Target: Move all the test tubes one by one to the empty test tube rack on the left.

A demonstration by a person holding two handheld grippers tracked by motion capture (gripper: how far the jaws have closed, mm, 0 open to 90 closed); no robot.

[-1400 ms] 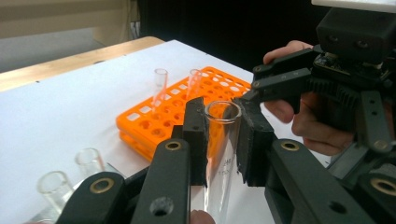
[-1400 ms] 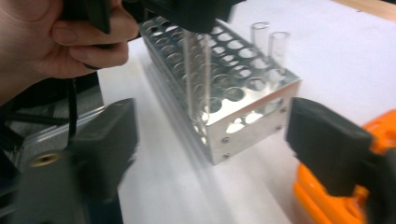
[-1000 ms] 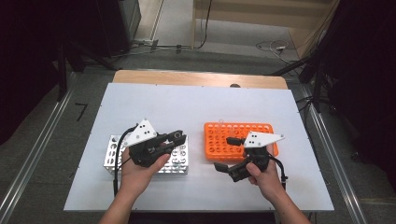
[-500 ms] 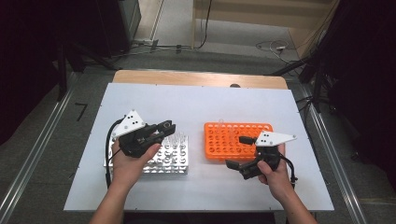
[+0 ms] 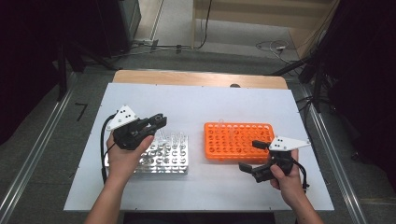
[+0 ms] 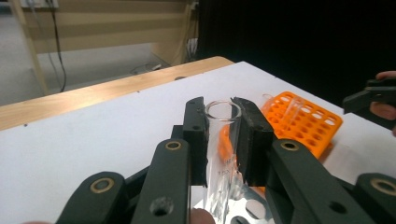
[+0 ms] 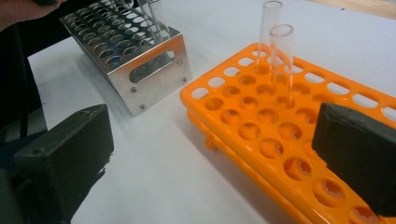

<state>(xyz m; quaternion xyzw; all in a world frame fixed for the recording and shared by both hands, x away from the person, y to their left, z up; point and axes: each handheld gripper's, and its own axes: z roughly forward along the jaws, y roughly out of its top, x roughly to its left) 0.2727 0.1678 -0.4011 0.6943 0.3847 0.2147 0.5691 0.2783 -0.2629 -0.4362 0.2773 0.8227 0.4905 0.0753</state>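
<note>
Whereas the left gripper [image 5: 158, 121] was seen low over the metal rack [image 5: 164, 157] a second ago, it is now found raised above the rack's rear edge, and the right gripper [image 5: 250, 156] has been shifted rightward to the orange rack's [image 5: 238, 140] near right corner. A clear glass test tube [image 6: 222, 140] is clamped between the left pads [image 6: 250, 135], upright, its open rim level with the jaw tips. Printed marks are seen on its wall but cannot be read. The right jaws are spread wide with nothing between them. Two tubes [image 7: 278, 51] are stood in the orange rack.
</note>
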